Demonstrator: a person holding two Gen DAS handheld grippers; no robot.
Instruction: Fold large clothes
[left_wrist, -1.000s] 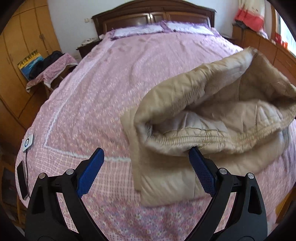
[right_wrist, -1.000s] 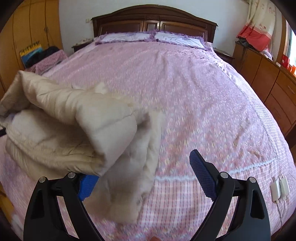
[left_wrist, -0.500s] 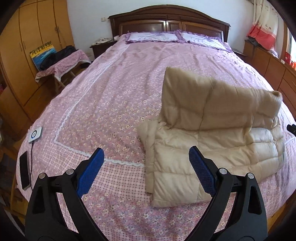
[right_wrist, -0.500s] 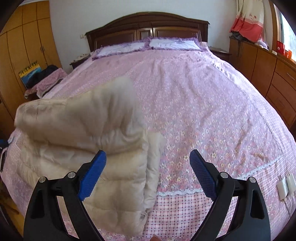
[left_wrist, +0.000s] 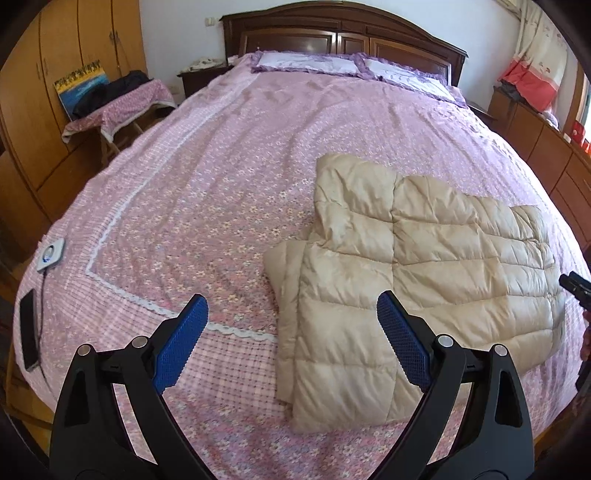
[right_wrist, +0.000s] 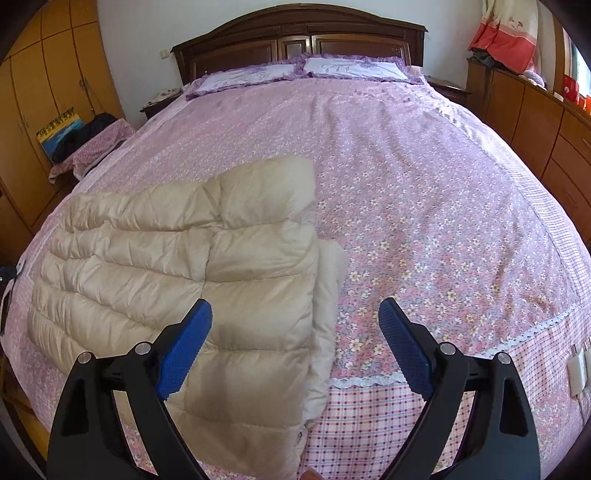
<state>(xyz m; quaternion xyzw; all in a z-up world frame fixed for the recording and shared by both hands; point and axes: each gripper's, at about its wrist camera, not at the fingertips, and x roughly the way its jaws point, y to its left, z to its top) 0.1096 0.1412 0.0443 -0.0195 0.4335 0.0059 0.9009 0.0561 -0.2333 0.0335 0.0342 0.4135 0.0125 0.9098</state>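
Observation:
A beige quilted down jacket (left_wrist: 417, 273) lies folded flat on the pink floral bedspread (left_wrist: 221, 206), near the foot of the bed. It also shows in the right wrist view (right_wrist: 192, 280). My left gripper (left_wrist: 291, 343) is open and empty, held above the bed's foot edge, just left of the jacket. My right gripper (right_wrist: 295, 347) is open and empty, above the jacket's right edge. A narrow folded layer (right_wrist: 328, 306) sticks out along that edge.
Two pillows (left_wrist: 354, 70) lie against the dark wooden headboard (left_wrist: 343, 33). Wooden wardrobes stand on the left with a cloth-covered stool (left_wrist: 118, 107). A wooden dresser (right_wrist: 535, 110) runs along the right. A phone (left_wrist: 28, 332) and a charger (left_wrist: 50, 254) lie at the bed's left corner.
The jacket's upper half, held raised in both grippers a second ago, has been dropped and settled flat. Both grippers have pulled back towards the foot of the bed.

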